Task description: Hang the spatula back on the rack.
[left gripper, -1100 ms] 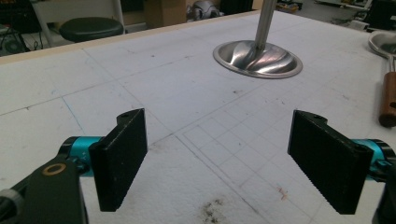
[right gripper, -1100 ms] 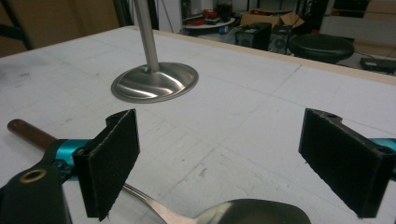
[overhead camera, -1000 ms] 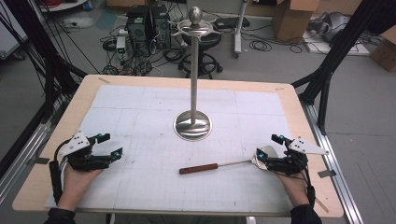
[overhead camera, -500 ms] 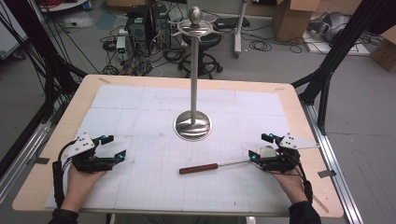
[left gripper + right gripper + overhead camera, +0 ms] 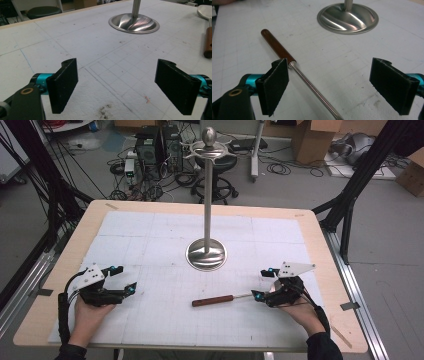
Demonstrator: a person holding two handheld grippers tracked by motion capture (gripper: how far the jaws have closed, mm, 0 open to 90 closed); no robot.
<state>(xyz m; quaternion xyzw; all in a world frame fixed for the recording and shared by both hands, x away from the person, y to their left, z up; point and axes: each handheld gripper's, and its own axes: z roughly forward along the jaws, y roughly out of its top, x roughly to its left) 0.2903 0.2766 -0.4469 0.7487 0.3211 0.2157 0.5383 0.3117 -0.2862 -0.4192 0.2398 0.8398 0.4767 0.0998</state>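
**Table stock, nearest item first**

1. My right gripper [image 5: 263,283]: low on the white grid mat [image 5: 165,330] at the near right, jaws spread wide with nothing between them. In the right gripper view the thin steel shank runs up between my jaws, nearer the left one.
2. My left gripper [image 5: 125,279]: near left of the mat, jaws wide apart over bare mat, holding nothing.
3. Utensil [image 5: 220,299]: lies flat on the mat, brown wooden handle pointing toward my left, metal shank reaching to my right gripper. Its head is hidden in the high view; a flat steel end shows at the edge of the left gripper view.
4. Steel stand [image 5: 206,254]: round base mid-mat, beyond the utensil and apart from it, upright pole topped by a knob. Nothing hangs on it.
5. Wooden table [image 5: 325,245]: bears the mat.
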